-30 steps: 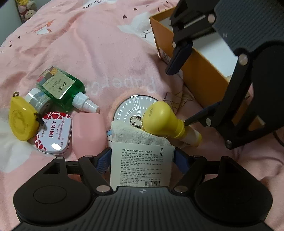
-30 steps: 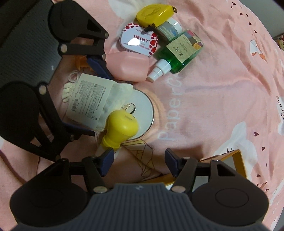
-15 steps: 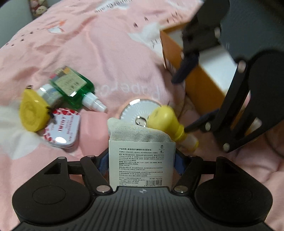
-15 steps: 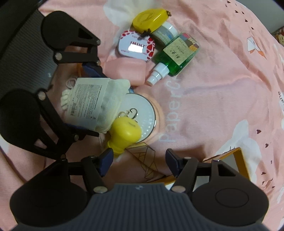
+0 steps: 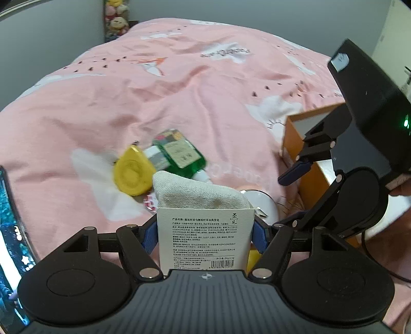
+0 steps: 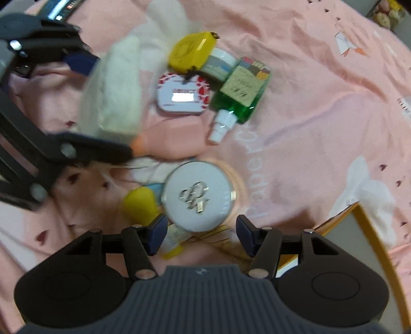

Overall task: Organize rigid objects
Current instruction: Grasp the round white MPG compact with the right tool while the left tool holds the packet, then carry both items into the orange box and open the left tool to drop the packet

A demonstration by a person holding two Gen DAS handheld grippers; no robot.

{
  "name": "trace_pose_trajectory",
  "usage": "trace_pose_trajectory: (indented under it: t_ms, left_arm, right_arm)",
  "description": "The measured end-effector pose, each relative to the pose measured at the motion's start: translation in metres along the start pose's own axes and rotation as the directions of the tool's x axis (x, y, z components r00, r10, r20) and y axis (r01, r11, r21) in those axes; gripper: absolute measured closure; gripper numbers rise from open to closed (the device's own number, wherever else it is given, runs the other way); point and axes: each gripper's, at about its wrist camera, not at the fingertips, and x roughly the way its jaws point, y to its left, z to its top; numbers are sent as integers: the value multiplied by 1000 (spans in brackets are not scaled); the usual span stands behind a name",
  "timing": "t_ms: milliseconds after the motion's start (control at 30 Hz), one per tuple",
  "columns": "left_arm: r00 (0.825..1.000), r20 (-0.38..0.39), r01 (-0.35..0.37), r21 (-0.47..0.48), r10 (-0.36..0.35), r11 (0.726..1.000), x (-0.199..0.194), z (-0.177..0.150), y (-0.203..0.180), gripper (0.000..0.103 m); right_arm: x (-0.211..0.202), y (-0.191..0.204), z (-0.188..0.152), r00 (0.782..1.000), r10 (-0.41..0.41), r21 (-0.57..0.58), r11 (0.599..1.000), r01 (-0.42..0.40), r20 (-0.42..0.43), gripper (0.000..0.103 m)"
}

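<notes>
My left gripper (image 5: 205, 235) is shut on a white cloth pouch with a printed label (image 5: 204, 239) and holds it lifted above the pink bedspread; the pouch shows blurred in the right wrist view (image 6: 113, 90). My right gripper (image 6: 200, 235) is open and empty, just above a round white compact (image 6: 199, 196) and a yellow-capped bottle (image 6: 143, 203). On the bed lie a green spray bottle (image 6: 239, 95), a red-and-white mint tin (image 6: 183, 96), a yellow tape measure (image 6: 191, 51), a small white jar (image 6: 218, 65) and a pink case (image 6: 174, 135).
An open orange box (image 5: 300, 151) stands to the right in the left wrist view, and its corner shows in the right wrist view (image 6: 370, 226). A phone screen (image 5: 10, 246) lies at the left edge. Plush toys (image 5: 117, 23) sit at the far back.
My left gripper has lifted the pouch up off the bed and tilted upward. The yellow-capped bottle, which leaned on the pouch, now lies on the bed. My right gripper has moved closer over the compact.
</notes>
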Motion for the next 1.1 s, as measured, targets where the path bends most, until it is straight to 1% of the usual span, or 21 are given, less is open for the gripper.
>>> trace_pose_trajectory:
  t_ms: [33, 100, 133, 167, 233, 467, 600, 733, 767, 800, 933, 1100]
  left_arm:
    - [1000, -2, -8, -4, 8, 1000, 1, 1, 1, 22]
    - [1000, 0, -16, -4, 16, 1000, 4, 0, 2, 22]
    - [1000, -2, -20, -5, 20, 1000, 5, 0, 2, 22]
    - [1000, -4, -25, -7, 25, 1000, 6, -2, 3, 22]
    - [999, -10, -30, -12, 30, 999, 9, -3, 5, 22]
    - [999, -19, -30, -22, 30, 999, 12, -7, 10, 22]
    - [999, -20, -37, -16, 36, 999, 13, -8, 9, 22]
    - [999, -20, -38, -13, 38, 999, 13, -9, 9, 22]
    - [999, -20, -39, -13, 38, 999, 13, -9, 9, 22]
    - [999, -20, -40, -12, 39, 999, 13, -8, 9, 22]
    - [999, -20, -50, 1, 50, 999, 13, -9, 6, 22]
    - [999, -6, -53, -1, 53, 999, 11, -10, 4, 22]
  right_arm:
    - [3, -1, 2, 1000, -13, 0, 1000, 13, -2, 41]
    - [10, -7, 7, 1000, -8, 27, 1000, 8, -10, 31]
    - [13, -8, 9, 1000, 1, 44, 999, -1, -11, 27]
    - [16, -9, 12, 1000, 7, 59, 998, -6, -12, 21]
    - [23, -6, 17, 1000, 3, 66, 998, -2, -11, 20]
    - [49, 2, 26, 998, -13, 75, 997, 17, -58, 20]
    - [58, 0, 27, 998, 6, 113, 994, 1, -68, 21]
    - [69, 5, 26, 995, -21, 111, 993, 31, -97, 22]
    - [72, 8, 25, 995, -29, 107, 993, 39, -97, 22]
    - [72, 10, 24, 995, -35, 104, 994, 44, -92, 26]
    - [71, 13, 22, 996, -42, 107, 993, 50, -78, 26]
    - [51, 15, 14, 999, -41, 132, 990, 45, -36, 27]
